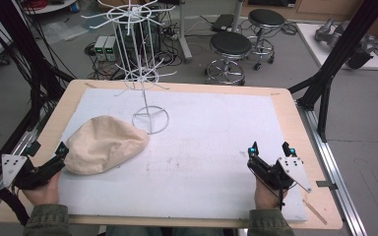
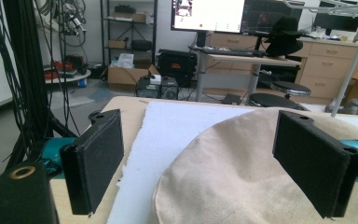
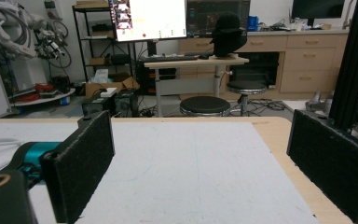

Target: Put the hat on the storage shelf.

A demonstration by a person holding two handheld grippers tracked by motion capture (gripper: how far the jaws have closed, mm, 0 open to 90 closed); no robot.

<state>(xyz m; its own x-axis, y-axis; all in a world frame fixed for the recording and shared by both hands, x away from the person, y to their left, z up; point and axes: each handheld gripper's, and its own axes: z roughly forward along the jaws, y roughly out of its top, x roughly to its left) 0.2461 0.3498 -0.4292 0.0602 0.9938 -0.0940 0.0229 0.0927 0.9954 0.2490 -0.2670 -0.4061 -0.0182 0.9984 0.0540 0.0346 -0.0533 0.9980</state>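
Note:
A beige cloth cap lies on the white mat at the left, and it is also in the left gripper view. My left gripper is at the cap's near-left edge. Its jaws stand open, one over the cap's edge and one over the mat's rim, not closed on the cloth. My right gripper rests at the mat's near right, open, with bare mat between its jaws. A white wire display rack stands behind the cap on a ring base.
The mat covers a wooden table. Two black stools stand on the floor beyond the far edge. A black frame post rises at the table's right, and cables hang at its left.

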